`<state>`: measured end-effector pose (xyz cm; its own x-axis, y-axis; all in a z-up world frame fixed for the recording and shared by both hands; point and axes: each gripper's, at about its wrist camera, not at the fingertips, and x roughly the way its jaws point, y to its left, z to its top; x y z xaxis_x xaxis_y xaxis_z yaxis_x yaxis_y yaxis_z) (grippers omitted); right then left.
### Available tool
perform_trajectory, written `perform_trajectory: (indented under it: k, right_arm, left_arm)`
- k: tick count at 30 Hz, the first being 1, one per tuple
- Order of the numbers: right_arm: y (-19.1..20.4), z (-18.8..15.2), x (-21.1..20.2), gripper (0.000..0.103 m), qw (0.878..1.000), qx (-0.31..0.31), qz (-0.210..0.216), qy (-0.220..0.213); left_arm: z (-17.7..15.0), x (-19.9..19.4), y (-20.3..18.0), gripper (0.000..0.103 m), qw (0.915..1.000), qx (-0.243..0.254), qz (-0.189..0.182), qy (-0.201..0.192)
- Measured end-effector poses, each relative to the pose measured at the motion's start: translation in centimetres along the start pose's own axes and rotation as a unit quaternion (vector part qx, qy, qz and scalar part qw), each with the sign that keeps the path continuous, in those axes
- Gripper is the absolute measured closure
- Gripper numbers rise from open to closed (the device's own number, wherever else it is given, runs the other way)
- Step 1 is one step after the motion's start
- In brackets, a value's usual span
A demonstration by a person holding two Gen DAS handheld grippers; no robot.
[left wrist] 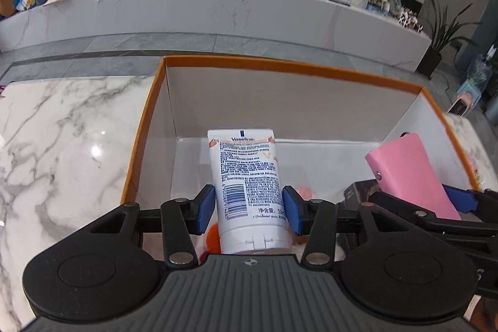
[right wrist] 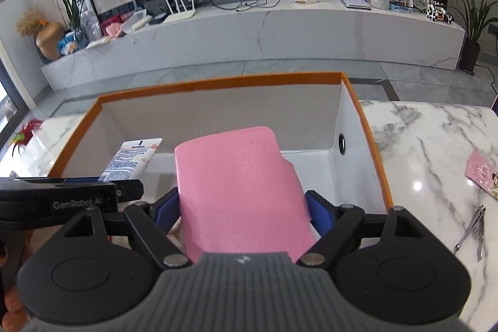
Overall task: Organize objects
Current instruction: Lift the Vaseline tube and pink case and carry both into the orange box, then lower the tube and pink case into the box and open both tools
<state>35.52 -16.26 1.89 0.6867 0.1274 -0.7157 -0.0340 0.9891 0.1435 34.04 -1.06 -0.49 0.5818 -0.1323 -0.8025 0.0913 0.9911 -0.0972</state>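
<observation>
White Vaseline tube (left wrist: 247, 176), cap end toward the camera, blue print and barcode up, clamped between blue pads (left wrist: 208, 209) and tilted down over the orange-rimmed box (left wrist: 292, 64), crimped end farthest in. Pink flat case (right wrist: 239, 192) with a snap button, rounded corners, clamped at its sides between blue pads (right wrist: 320, 213), slanting down into the same box right of the tube. Box is open-topped with white inner walls, a round hole in the right wall, sitting on the marble tabletop (left wrist: 62, 139).
</observation>
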Motion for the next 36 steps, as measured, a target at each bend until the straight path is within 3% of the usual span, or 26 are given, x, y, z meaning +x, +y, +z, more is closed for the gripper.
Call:
perform_trajectory:
  k: [20, 36]
  right_arm:
    - [0.9, -1.0, 1.6, 0.019, 0.997, -0.019, -0.037, 0.06]
    - [1.5, -1.3, 1.8, 0.018, 0.995, -0.037, -0.052, 0.071]
  left_arm:
    - [-0.3, 1.0, -0.4, 0.052, 0.9994, 0.002, 0.018, 0.029]
    - [-0.4, 1.3, -0.4, 0.052, 0.9984, 0.006, 0.023, 0.051]
